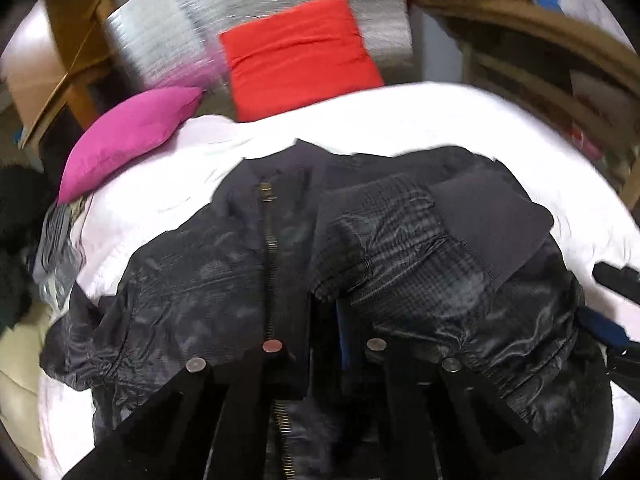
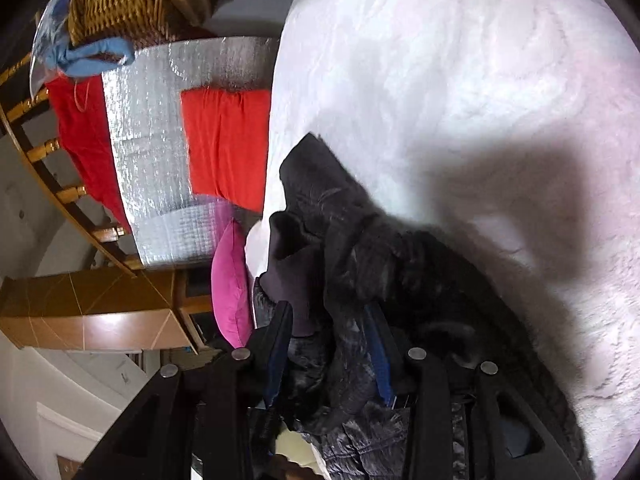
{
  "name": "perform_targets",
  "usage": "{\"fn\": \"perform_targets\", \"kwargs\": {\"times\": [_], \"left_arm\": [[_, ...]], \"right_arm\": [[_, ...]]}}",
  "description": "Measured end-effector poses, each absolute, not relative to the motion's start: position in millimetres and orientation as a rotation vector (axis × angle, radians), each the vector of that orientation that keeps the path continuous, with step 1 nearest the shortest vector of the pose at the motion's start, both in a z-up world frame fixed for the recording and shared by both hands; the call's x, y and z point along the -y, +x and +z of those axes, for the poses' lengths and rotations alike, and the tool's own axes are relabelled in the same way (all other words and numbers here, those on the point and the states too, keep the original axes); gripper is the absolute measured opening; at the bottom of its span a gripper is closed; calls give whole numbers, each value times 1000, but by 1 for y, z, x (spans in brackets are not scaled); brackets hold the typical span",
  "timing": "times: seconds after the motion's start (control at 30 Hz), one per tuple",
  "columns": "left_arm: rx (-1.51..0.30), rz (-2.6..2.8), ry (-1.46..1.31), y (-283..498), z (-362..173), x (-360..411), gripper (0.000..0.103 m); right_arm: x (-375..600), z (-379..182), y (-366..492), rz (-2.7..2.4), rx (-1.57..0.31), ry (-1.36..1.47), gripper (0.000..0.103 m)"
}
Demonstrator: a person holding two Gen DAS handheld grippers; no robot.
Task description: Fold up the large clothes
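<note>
A black shiny jacket (image 1: 208, 264) lies spread on a white bed cover (image 1: 400, 120), its zipper (image 1: 272, 248) running toward me. One sleeve with a ribbed cuff (image 1: 488, 220) is folded across its right half. My left gripper (image 1: 320, 340) is shut low over the jacket's middle, pinching a flap of the front panel beside the zipper. In the right wrist view the jacket (image 2: 360, 248) is bunched in a ridge on the cover (image 2: 480, 80). My right gripper (image 2: 328, 312) is shut on that bunch, which fills the gap between its blue pads (image 2: 378, 356).
A pink cushion (image 1: 128, 140) lies at the cover's far left corner. A red cushion (image 1: 296, 56) leans on a silver foil mat (image 1: 160, 36) behind it. Wooden furniture (image 1: 540, 52) and a wicker basket (image 2: 116, 4) stand beyond the bed. Loose clothes (image 1: 56, 240) lie at the left edge.
</note>
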State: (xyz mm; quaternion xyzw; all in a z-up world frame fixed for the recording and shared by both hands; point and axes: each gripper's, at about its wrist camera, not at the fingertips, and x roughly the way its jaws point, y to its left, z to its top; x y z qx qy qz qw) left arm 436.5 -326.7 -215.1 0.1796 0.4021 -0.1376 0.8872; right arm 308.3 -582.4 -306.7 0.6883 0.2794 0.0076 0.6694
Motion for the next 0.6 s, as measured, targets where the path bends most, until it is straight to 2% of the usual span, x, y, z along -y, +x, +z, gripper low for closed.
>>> {"fn": "perform_targets", "kwargs": {"times": [0.13, 0.3, 0.47, 0.53, 0.6], "left_arm": [[-871, -232, 292, 452, -212, 275, 8], [-998, -191, 149, 458, -227, 198, 11], [-1107, -146, -74, 447, -241, 118, 55], [-1114, -144, -197, 449, -238, 97, 66], [-1123, -163, -351, 460, -233, 85, 68]], "right_arm": [[572, -312, 312, 28, -680, 1532, 41], [564, -315, 316, 22, -709, 1510, 41], [564, -317, 315, 14, -717, 1489, 41], [562, -316, 317, 13, -719, 1486, 41], [561, -317, 318, 11, -721, 1484, 41]]}}
